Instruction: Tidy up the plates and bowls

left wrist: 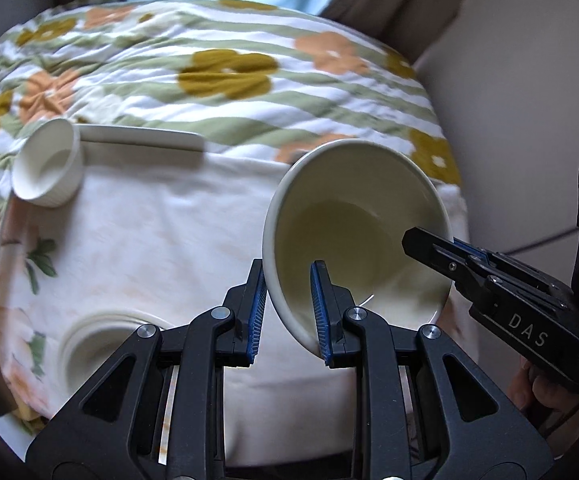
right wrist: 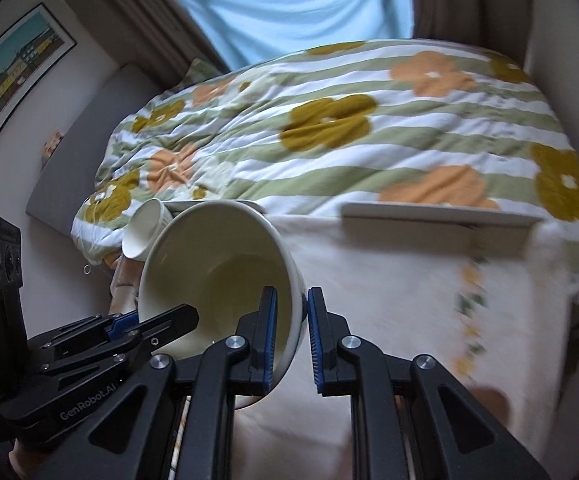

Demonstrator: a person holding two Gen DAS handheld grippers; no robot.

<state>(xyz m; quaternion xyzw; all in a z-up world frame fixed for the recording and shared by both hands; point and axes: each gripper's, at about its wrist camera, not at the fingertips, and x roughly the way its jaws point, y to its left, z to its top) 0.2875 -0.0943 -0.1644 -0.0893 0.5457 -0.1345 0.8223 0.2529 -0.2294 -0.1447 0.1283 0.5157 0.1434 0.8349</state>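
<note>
A large cream bowl (left wrist: 353,232) is held tilted above the pale cloth, its opening toward the cameras. My left gripper (left wrist: 289,312) is shut on its left rim, one pad inside and one outside. My right gripper (right wrist: 292,344) is shut on the opposite rim of the same bowl (right wrist: 217,264); it also shows in the left wrist view (left wrist: 441,252). A small white ribbed bowl (left wrist: 47,172) lies tilted on its side at the left. A flat white plate (left wrist: 141,140) lies behind it. Another white dish (left wrist: 89,344) sits at the lower left.
The things rest on a pale floral cloth (left wrist: 149,240) over a bed with a green-striped flowered quilt (left wrist: 209,72). A second flat white plate (right wrist: 441,212) lies at the cloth's far right. A light blue curtain (right wrist: 297,4) and a framed picture (right wrist: 17,68) are behind.
</note>
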